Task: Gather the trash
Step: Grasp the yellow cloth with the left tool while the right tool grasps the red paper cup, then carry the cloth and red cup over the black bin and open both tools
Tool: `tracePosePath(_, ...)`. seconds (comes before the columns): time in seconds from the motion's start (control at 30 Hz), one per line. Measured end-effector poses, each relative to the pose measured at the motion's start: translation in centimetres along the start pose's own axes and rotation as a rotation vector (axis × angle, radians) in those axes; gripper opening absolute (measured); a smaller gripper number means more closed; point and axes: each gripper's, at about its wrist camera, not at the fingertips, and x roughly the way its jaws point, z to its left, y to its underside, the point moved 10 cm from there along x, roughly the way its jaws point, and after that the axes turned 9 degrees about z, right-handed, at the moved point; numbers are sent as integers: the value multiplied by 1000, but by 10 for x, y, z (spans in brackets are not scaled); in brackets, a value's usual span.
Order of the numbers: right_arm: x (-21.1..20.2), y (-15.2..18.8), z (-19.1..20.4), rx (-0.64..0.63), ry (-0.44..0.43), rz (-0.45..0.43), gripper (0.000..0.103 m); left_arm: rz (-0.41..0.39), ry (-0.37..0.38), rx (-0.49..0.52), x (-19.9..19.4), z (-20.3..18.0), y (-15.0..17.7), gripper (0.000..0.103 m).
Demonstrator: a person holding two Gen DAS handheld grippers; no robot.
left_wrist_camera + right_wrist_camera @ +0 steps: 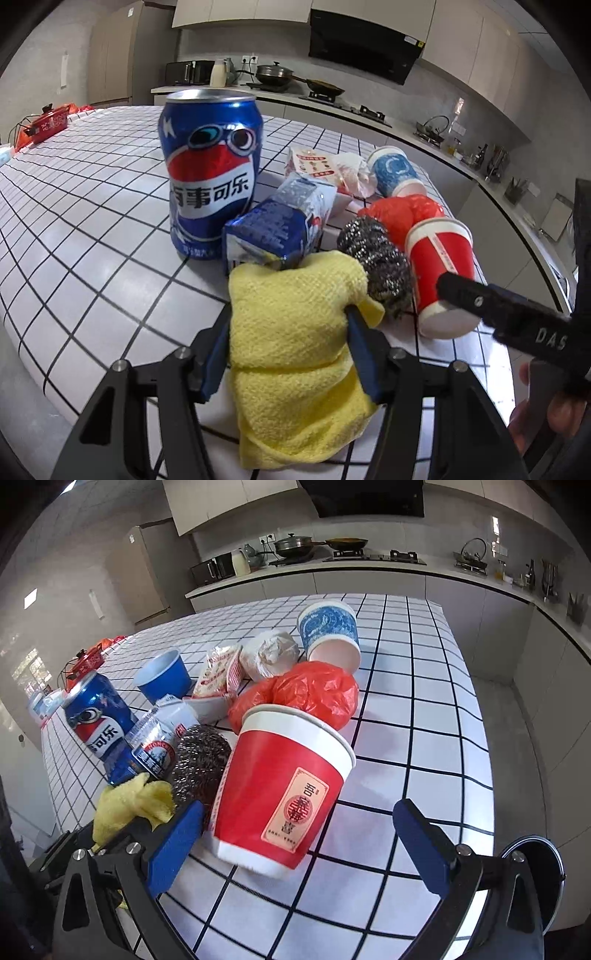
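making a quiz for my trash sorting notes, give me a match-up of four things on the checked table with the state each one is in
Things:
1. Pepsi can
2. red paper cup
3. yellow cloth
4. blue-patterned paper cup

States:
A. lying on its side, base toward the camera
B. standing upright
C. pinched between the left hand-held gripper's blue pads
D. tilted, between the open jaws of the right hand-held gripper, not gripped

Pairs: 1-B, 2-D, 3-C, 4-A
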Motion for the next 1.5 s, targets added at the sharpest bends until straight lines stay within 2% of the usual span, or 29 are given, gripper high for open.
tracePosePath(0.17, 11, -3, 0, 20, -8, 21, 102, -1, 3, -20, 4, 2, -4, 60)
tracePosePath(0.23, 14, -2, -1, 32, -18, 32, 95, -1, 2, -20, 5, 0, -3, 59)
tracePosePath(0.27, 16, -1, -1, 36, -27, 40, 79, -2, 4, -17, 4, -1, -2, 58)
tracePosePath(0.3, 18, 1, -1, 40, -36, 54, 60, -2, 5, -12, 4, -2, -1, 55)
tracePosePath(0.33, 17, 2, -1, 38, -30, 53, 59, -4, 7, -9, 3, -3, -1, 53)
tracePosePath(0.4, 14, 4, -1, 47, -49, 53, 58, -9, 6, 3, 0, -6, -1, 48)
tracePosePath(0.5, 7, 8, -2, 34, -37, 44, 58, -17, 9, 14, -5, -10, 1, 45)
tracePosePath(0.9, -35, 28, -6, -35, 27, -13, 57, -45, 12, 42, -34, -28, 16, 45)
tracePosePath(1.13, -76, 46, -10, -60, 53, -59, 57, -61, 27, 77, -56, -44, 27, 45)
tracePosePath(1.5, -124, 80, -53, -17, 114, -89, 57, -62, 100, 162, -70, -101, 45, 45)
